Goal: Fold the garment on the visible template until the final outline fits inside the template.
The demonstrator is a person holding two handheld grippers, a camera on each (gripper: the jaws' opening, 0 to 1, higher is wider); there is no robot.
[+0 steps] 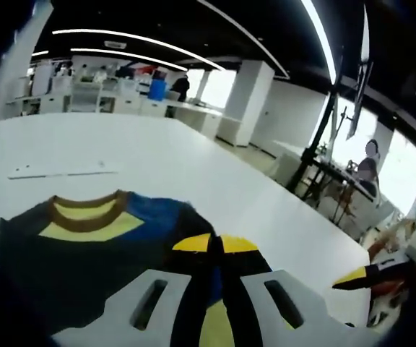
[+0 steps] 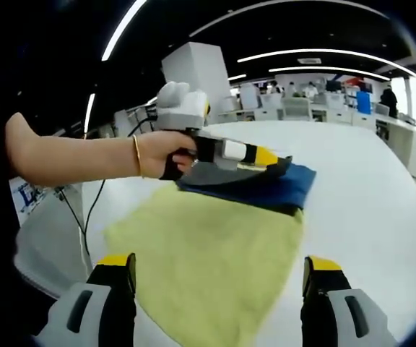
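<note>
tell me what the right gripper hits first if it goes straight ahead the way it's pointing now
Probably the yellow part of the garment, which lies directly ahead between the open right gripper jaws. Beyond it sits the blue fold, where the left gripper is pinching. Depth is hard to judge.

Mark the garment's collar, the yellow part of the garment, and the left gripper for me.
collar [image 1: 89, 204], left gripper view, brown neckband
yellow part of the garment [image 2: 208, 253], right gripper view, mid-fabric
left gripper [image 2: 284, 160], right gripper view, jaw tips

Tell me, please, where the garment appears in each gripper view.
Left gripper view: the garment lies lower left, its brown-and-yellow collar towards the top.
Right gripper view: the garment fills the centre, yellow side spread, blue part folded at the top.
Shared landmark: the left gripper, fingers closed on the blue fabric.
</note>
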